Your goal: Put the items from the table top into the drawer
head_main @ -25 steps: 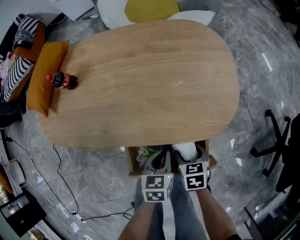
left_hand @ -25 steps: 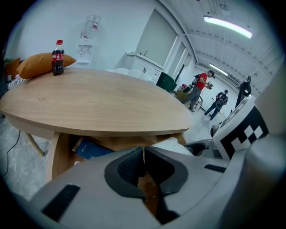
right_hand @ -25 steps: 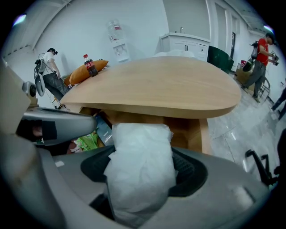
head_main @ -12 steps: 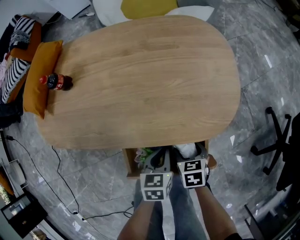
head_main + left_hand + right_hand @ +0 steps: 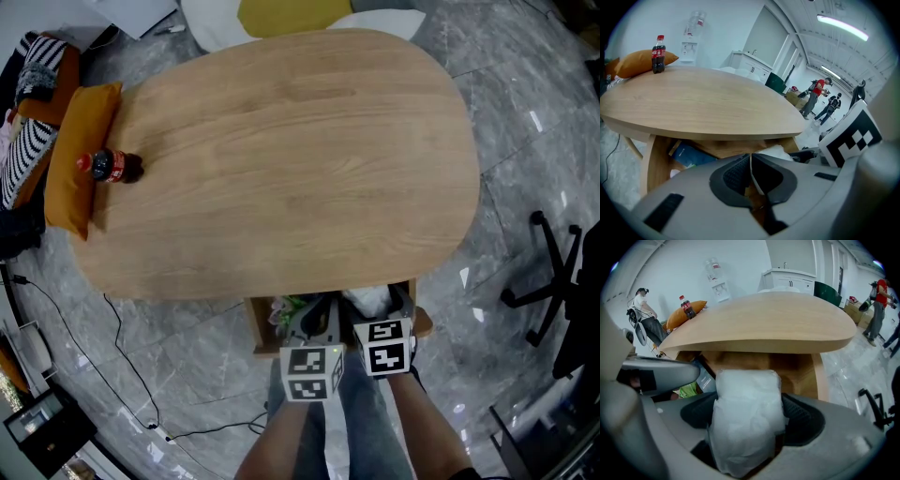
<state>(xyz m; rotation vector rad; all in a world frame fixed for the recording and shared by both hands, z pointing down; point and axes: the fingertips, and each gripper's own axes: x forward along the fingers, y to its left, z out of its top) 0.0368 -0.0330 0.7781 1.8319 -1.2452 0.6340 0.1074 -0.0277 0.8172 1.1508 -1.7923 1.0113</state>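
A white plastic-wrapped packet (image 5: 747, 418) sits between the jaws of my right gripper (image 5: 749, 411), which are opening; the pads still touch its sides. In the head view this gripper (image 5: 377, 305) holds the packet (image 5: 370, 300) over the open wooden drawer (image 5: 255, 328) under the table's near edge. My left gripper (image 5: 319, 317) hangs beside it over the same drawer, its jaws shut with nothing between them (image 5: 751, 173). A cola bottle (image 5: 108, 166) stands at the far left of the oval wooden table (image 5: 300, 159). A blue book (image 5: 689, 154) and a green item (image 5: 291, 305) lie in the drawer.
An orange cushion (image 5: 80, 159) leans against the table's left end, with striped cushions (image 5: 28, 141) behind it. A black office chair (image 5: 553, 291) stands on the floor at right. Cables (image 5: 122, 356) trail on the floor at left. People (image 5: 816, 96) stand far off.
The head view has shifted slightly. Both grippers stay over the drawer, and the packet remains between the right jaws.
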